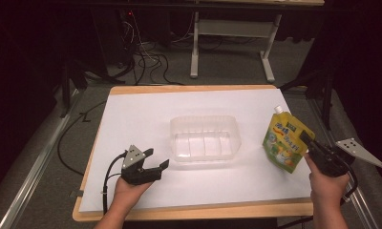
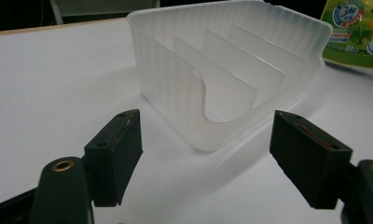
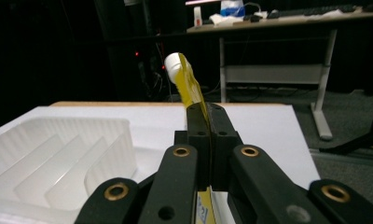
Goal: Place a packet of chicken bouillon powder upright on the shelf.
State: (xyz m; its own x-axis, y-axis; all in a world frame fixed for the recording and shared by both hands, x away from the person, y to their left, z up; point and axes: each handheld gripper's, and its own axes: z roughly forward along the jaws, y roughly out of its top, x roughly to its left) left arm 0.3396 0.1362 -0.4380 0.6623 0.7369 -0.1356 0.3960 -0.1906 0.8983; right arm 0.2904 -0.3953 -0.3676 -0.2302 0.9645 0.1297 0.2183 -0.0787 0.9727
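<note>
A yellow-green spouted pouch (image 1: 283, 139) hangs upright above the table's right side, and my right gripper (image 1: 307, 139) is shut on its edge. In the right gripper view the black jaws pinch the thin yellow pouch (image 3: 190, 83), whose white cap points up and away. A clear plastic bin (image 1: 205, 138) with inner dividers stands in the middle of the white sheet. My left gripper (image 1: 156, 158) rests low at the front left, open, pointing toward the bin (image 2: 222, 79). Nothing lies between its pads (image 2: 115, 154).
The white sheet (image 1: 146, 114) covers a wooden tabletop. Beyond the far edge stand desk legs (image 1: 195, 43) and tangled cables on the floor. A dark stand (image 1: 323, 81) rises at the right. The clear bin (image 3: 54, 158) lies left of the right gripper.
</note>
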